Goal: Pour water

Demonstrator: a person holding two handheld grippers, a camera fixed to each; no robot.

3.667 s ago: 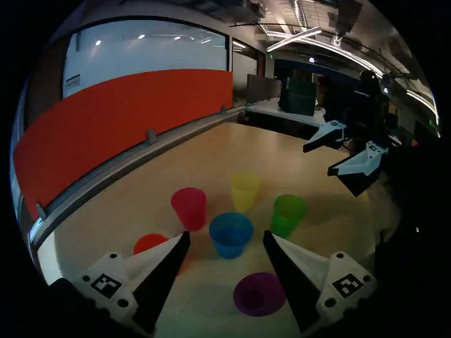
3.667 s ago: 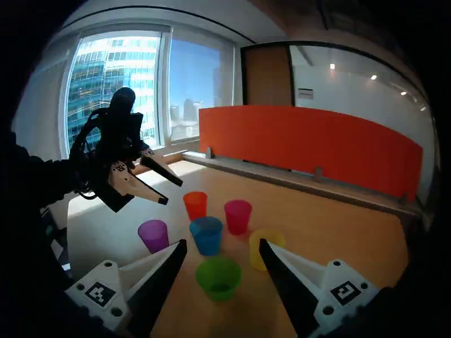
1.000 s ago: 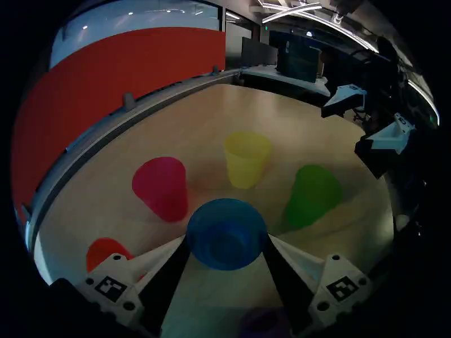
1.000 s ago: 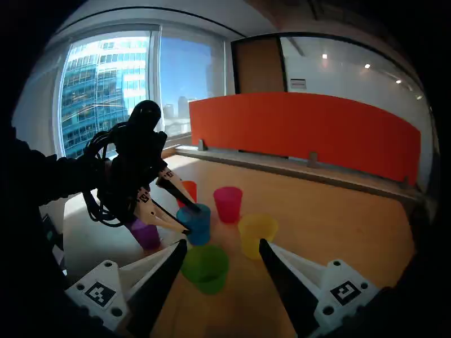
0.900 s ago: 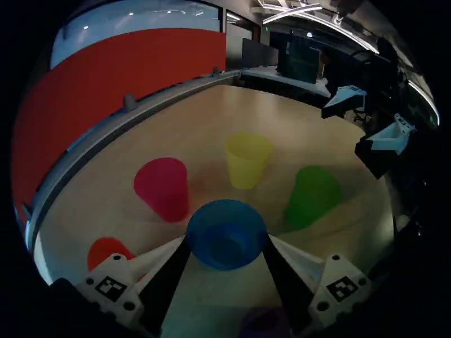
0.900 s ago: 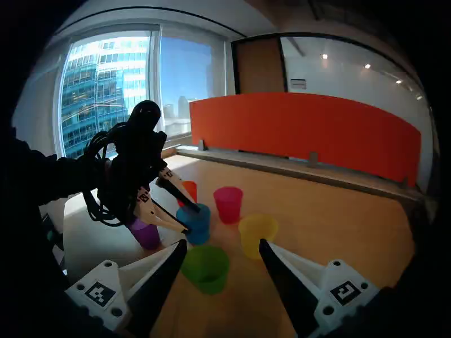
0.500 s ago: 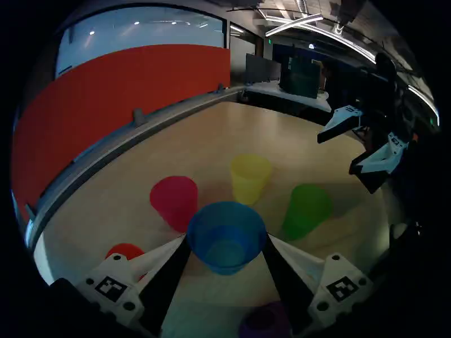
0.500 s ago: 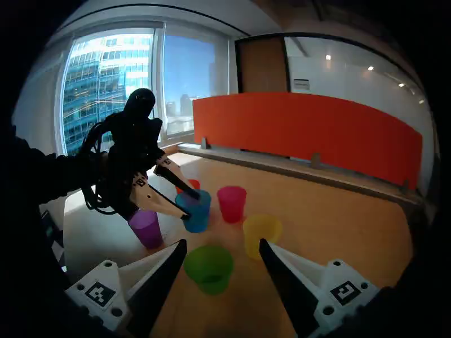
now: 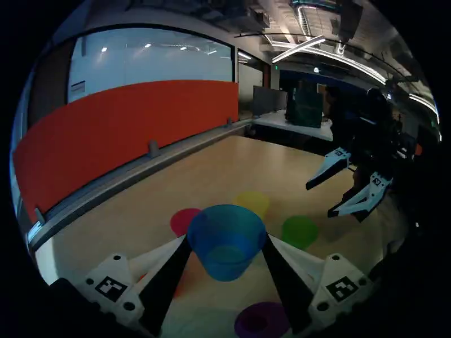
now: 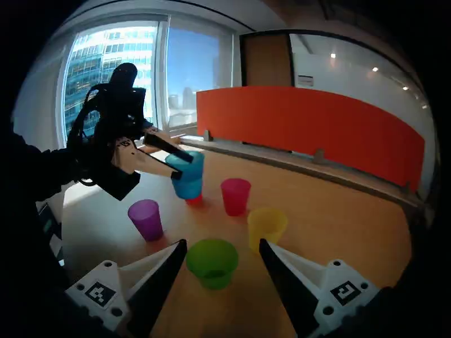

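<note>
- Blue cup (image 9: 226,248), translucent plastic, round and tapered, hangs in the air above the counter (image 10: 338,248). Both fingers of the left gripper (image 9: 225,241) press on its upper wall, one on each side.
- Handling, as a judgement: light, thin-walled and smooth. A hard squeeze would likely buckle it, and a slack one could let it slip. The best hold is high on the wall, just under the rim, where the taper wedges it. I cannot tell whether it holds water.
- Just below it in the left gripper view are a purple cup (image 9: 262,320) and an orange cup (image 9: 180,284), the latter partly hidden behind a finger.
- Farther on, a pink cup (image 10: 235,195), a yellow cup (image 10: 267,226) and a green cup (image 10: 212,262) stand upright and apart. All are the same glossy tapered plastic, on pale matte wood.
- The right gripper (image 9: 318,201) hovers beyond the cups, fingers spread wide and gripping nothing. In its own view the green cup stands just ahead.
- An orange partition (image 10: 315,135) runs along the counter's far edge.
- Farthest is a tall window (image 10: 113,73).
</note>
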